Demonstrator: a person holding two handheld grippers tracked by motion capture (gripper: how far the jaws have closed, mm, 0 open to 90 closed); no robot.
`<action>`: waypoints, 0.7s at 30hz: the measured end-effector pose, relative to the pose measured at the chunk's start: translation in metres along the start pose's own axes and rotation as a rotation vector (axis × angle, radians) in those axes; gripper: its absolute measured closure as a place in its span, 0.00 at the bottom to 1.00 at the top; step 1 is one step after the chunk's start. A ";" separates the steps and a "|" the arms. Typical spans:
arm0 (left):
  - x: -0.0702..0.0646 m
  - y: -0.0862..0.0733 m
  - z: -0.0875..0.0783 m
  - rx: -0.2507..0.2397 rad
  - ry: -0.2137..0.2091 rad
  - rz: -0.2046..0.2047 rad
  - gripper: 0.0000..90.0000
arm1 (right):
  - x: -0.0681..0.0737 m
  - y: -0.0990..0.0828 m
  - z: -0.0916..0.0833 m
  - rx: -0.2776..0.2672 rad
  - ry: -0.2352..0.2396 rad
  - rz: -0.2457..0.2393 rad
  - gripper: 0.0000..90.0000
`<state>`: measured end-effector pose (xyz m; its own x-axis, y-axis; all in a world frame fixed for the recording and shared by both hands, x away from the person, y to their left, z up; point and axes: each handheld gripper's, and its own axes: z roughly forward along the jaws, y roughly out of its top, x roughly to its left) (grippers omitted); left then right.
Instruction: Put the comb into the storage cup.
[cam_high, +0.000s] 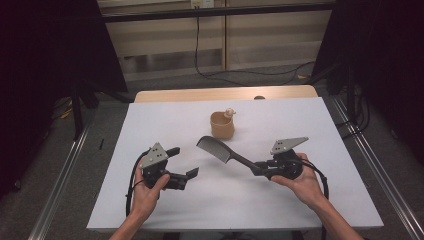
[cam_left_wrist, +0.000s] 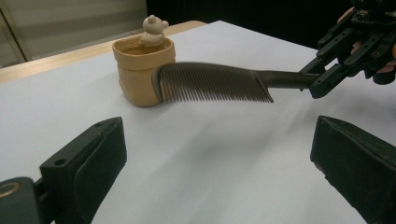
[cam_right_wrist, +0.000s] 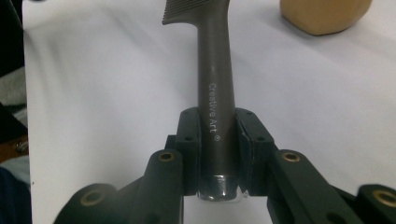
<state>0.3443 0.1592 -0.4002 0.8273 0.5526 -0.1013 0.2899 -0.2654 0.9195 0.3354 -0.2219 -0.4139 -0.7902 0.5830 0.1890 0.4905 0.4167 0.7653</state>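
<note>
- Our right hand-held gripper is pinching the round handle of a dark grey plastic comb near its butt end; in the right gripper view the two black pads sit squarely on either side of the handle.
- The comb is held up off the white-covered bench, its toothed head reaching toward the middle of the bench, teeth pointing down, just in front of the small tan cup with a little cream bear figure on its rim.
- Our left hand-held gripper is spread wide and holds nothing, its jaws aimed at the comb's head from the near side, low above the bench.
- We judge the step in hand to be bringing the comb toward the cup, or perhaps passing it to the left side; the pictures alone do not settle which.
- To do it well, we should keep the right grip firm, since the long head gives the handle leverage to twist between the pads.
- If we mean to lower it into the cup, we should tip the comb upright first and come down clear of the bear, which could snag the teeth.
- The cup looks light and soft, so any sideways nudge may tip it; the free left gripper could steady its wall.
</note>
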 end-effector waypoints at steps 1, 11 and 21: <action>0.000 -0.001 0.001 0.001 0.003 -0.002 0.04 | -0.001 -0.001 -0.001 -0.010 -0.001 0.001 0.81; -0.006 -0.002 0.004 -0.017 0.000 0.025 0.04 | 0.001 -0.009 -0.001 -0.163 -0.003 -0.018 0.81; -0.007 -0.001 0.008 -0.077 -0.012 0.013 0.07 | 0.006 -0.015 -0.001 -0.271 0.008 0.008 0.81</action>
<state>0.3423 0.1490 -0.4038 0.8365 0.5400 -0.0929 0.2415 -0.2111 0.9471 0.3224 -0.2255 -0.4234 -0.7901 0.5793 0.2002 0.3817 0.2093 0.9003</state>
